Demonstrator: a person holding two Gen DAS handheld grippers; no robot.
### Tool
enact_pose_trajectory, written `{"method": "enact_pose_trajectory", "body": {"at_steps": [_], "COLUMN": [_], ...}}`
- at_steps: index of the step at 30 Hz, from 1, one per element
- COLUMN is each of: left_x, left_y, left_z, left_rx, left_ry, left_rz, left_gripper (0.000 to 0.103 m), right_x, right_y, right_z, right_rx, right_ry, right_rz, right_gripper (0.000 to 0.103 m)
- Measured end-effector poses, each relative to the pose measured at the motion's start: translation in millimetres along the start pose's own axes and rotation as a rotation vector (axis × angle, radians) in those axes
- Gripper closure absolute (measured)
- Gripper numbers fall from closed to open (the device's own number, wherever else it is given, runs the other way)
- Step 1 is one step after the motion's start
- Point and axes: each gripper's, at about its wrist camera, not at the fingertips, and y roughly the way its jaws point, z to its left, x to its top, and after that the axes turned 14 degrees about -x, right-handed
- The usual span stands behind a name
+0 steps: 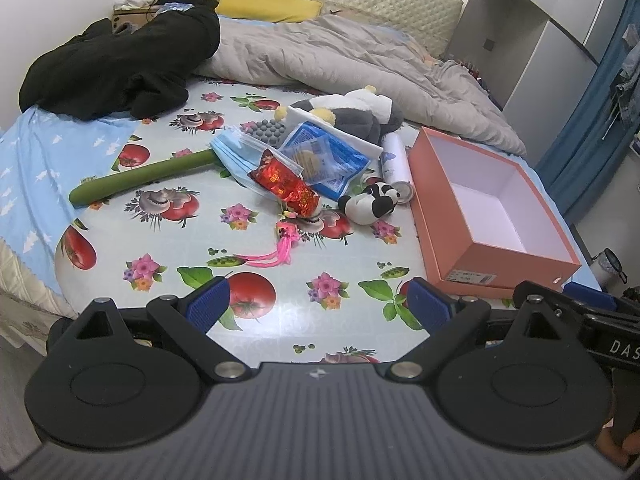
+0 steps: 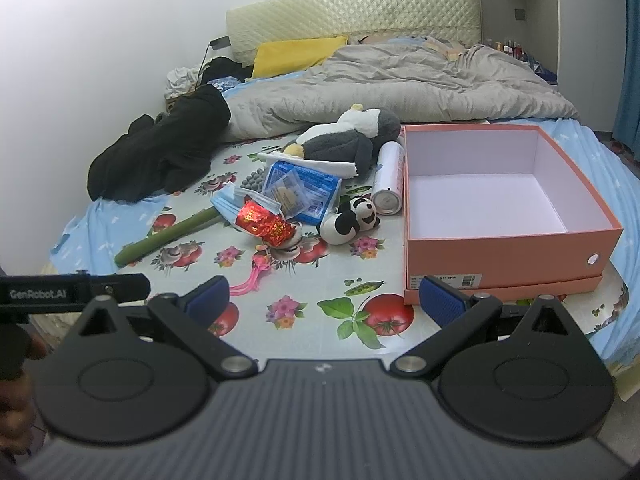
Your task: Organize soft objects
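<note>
A pile lies mid-cloth on the bed: a small panda plush (image 1: 370, 202) (image 2: 352, 220), a grey-and-white plush (image 1: 352, 114) (image 2: 348, 136), a blue face mask (image 1: 236, 156) (image 2: 226, 206), a red foil packet (image 1: 286, 186) (image 2: 264, 222), a blue packet (image 1: 324, 156) (image 2: 302, 192), a green stick (image 1: 140, 178) (image 2: 168, 236), a pink tassel (image 1: 276, 250) (image 2: 254, 276) and a white can (image 1: 396, 164) (image 2: 388, 180). An open, empty orange box (image 1: 452, 240) (image 2: 500, 252) stands to the right. My left gripper (image 1: 320, 308) and right gripper (image 2: 326, 304) are open and empty, at the near edge.
A fruit-print cloth (image 1: 192, 240) (image 2: 312, 276) covers the near bed. A black garment (image 1: 120, 64) (image 2: 160, 156), a grey duvet (image 1: 320, 56) (image 2: 400, 84) and a yellow pillow (image 1: 268, 2) (image 2: 296, 54) lie behind. A wardrobe (image 1: 520, 40) stands to the right.
</note>
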Motion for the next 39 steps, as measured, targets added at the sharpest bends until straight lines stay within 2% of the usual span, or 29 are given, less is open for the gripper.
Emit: {"method": "enact_pose_trajectory", "body": {"at_steps": [20,26,32,39], "left_x": [0,4,12,12], "left_y": [1,8,17,29], "left_z": [-3,9,15,23], "left_rx": [0.005,-0.001,0.016,0.002], "left_ry": [0.004,-0.020,-0.011,-0.021], "left_rz": [0.000,0.015,0.024,0.041], "left_gripper": [0.006,0.006,0.006,0.006], "right_x": [-3,-3,-3,-2], "right_y": [3,17,23,30], "right_z": [-4,-2,0,-1], "right_rx": [0.002,-0.017,-0.001,0.009], "right_ry": [0.021,0.030,0.047,0.067], "right_rz": [0.013,0.045,0.060,0.070], "right_gripper": [0.000,0.000,0.000,0.001]}}
